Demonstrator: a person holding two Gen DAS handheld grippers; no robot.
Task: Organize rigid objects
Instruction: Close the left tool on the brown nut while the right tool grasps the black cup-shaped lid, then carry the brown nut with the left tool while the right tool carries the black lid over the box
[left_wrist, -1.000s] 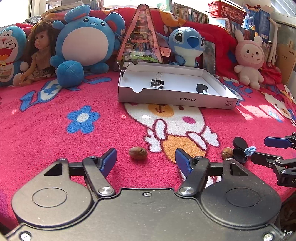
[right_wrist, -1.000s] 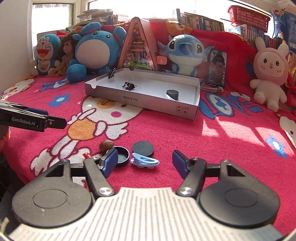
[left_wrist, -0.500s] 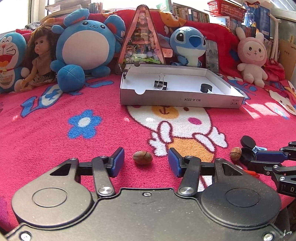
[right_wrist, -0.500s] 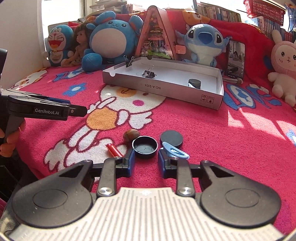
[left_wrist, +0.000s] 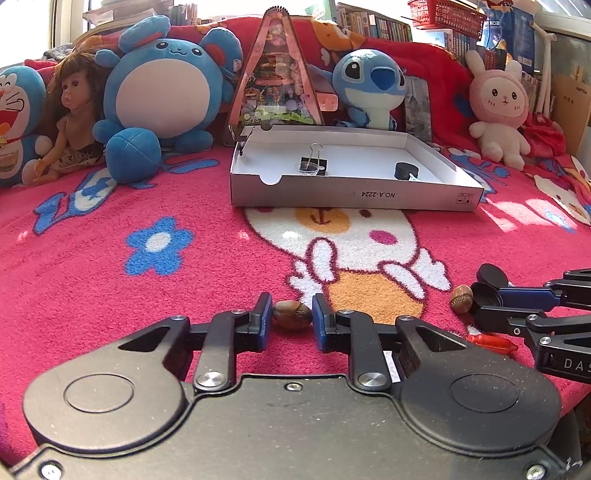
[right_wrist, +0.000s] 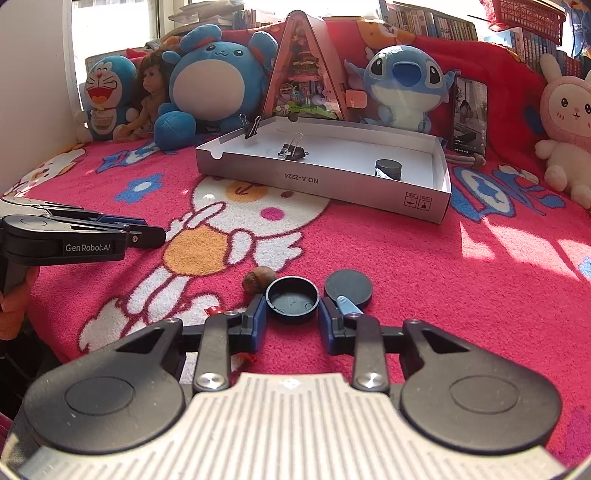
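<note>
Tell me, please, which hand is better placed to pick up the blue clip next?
Right. The blue clip lies right beside the right gripper, though its pads already grip a black cap. The left gripper is closing on a nut, farther away.

Sunlit pink cartoon blanket (left_wrist: 110, 295), bright window (right_wrist: 114, 26), bookshelf (right_wrist: 428, 22) behind

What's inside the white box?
Inside the white box lie a black binder clip and a small black round pot. The near wall hides the floor just behind it.
</note>
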